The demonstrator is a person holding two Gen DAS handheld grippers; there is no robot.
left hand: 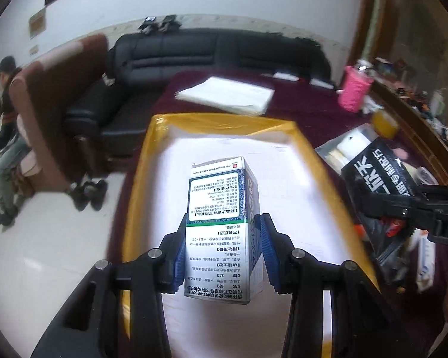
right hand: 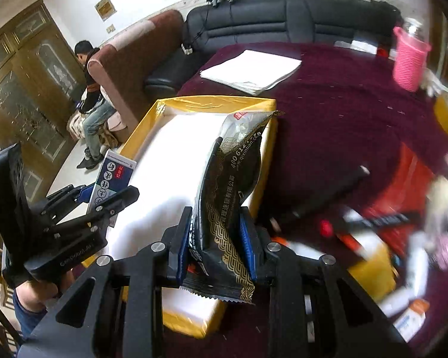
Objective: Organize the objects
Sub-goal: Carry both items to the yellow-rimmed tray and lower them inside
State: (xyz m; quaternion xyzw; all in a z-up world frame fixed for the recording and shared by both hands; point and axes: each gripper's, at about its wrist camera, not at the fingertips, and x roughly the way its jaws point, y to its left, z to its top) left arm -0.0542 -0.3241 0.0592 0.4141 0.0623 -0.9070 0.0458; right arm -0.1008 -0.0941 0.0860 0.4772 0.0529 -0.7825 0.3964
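Below you lies the yellow-walled, white-lined tray (left hand: 152,161). Your right gripper (right hand: 215,235) clamps a black gold-patterned foil pouch (right hand: 230,185), long axis pointing away over it. Your left gripper (left hand: 222,244) clamps a blue-white medicine box (left hand: 218,226), lengthwise forward, above the tray.

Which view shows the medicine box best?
Left wrist: the medicine box fills the centre, its printed panel sharp, clamped in the left gripper. Right wrist catches only its blue-and-white face at the left edge.
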